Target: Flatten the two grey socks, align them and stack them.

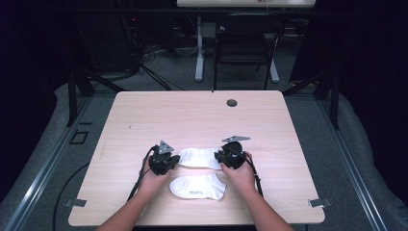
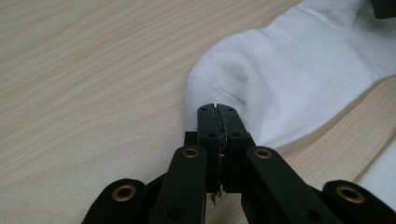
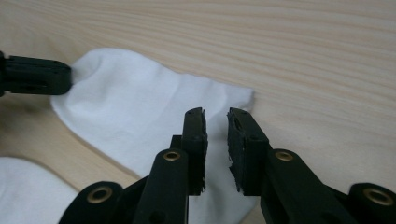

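Two white ankle socks lie on the light wooden table (image 1: pixel 192 115). The far sock (image 1: pixel 199 158) stretches between my two grippers. My left gripper (image 1: pixel 166 161) is shut on that sock's left end; in the left gripper view its jaws (image 2: pixel 218 108) press together at the puckered edge of the sock (image 2: pixel 289 74). My right gripper (image 1: pixel 230 156) stands open over the other end, its jaws (image 3: pixel 215 114) a narrow gap apart above the sock (image 3: pixel 135 102). The left gripper (image 3: pixel 37 74) appears at the sock's far tip in the right gripper view.
The second sock (image 1: pixel 197 186) lies flat just in front of the first, between the person's hands, its edge visible (image 3: pixel 23 191) (image 2: pixel 383 177). A small round grommet (image 1: pixel 232 102) sits near the table's far edge. A black chair (image 1: pixel 245 43) stands beyond the table.
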Demonstrator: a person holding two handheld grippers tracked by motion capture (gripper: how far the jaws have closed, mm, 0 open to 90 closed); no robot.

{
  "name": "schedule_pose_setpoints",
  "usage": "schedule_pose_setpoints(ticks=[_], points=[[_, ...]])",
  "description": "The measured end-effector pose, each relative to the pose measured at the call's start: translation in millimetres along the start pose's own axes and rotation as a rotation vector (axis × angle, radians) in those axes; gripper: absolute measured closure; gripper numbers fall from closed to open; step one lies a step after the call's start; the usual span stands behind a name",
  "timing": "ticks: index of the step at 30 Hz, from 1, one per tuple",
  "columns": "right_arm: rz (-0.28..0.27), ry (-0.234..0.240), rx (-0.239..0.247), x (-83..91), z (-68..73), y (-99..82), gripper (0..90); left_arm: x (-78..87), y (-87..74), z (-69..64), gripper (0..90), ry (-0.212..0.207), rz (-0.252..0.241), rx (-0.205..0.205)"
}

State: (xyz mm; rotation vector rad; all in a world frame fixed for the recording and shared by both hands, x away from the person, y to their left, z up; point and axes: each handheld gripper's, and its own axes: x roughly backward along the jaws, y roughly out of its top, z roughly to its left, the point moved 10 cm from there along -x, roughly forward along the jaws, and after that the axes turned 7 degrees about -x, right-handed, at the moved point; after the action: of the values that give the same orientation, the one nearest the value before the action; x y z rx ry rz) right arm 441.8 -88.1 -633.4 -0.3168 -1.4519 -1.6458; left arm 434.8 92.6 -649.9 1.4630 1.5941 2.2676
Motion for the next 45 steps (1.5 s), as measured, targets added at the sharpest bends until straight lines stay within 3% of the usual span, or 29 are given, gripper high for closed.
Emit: schedule_pose_setpoints(ticks=[8,14,19,25,30,36,45], points=[[0.024,-0.035,-0.05,-2.7,-19.1,-6.5,78.1,0.0,-0.2,0.1,88.9,0.0,-0.004,0.002],[0.013,-0.047,-0.03,-2.7,-22.4,-9.0,83.6,0.4,-0.6,0.5,88.9,0.002,-0.007,0.005],[0.024,-0.039,-0.043,-1.8,-23.8,-9.8,84.1,2.2,-2.1,2.6,88.4,0.0,-0.001,0.002],[0.03,-0.028,-0.039,-2.4,-21.4,-8.6,79.0,4.3,-0.8,2.6,81.8,-0.001,0.009,0.023],[0.013,-0.016,-0.039,0.6,-19.0,-4.1,77.0,9.2,6.0,4.1,77.1,-0.002,-0.019,0.025],[-0.013,-0.007,-0.041,6.2,-15.4,1.0,70.6,11.4,13.5,12.9,67.8,0.02,-0.026,0.032],[-0.007,-0.026,0.01,10.5,-15.6,9.2,62.2,11.3,16.8,28.0,59.0,0.047,-0.033,0.064]])
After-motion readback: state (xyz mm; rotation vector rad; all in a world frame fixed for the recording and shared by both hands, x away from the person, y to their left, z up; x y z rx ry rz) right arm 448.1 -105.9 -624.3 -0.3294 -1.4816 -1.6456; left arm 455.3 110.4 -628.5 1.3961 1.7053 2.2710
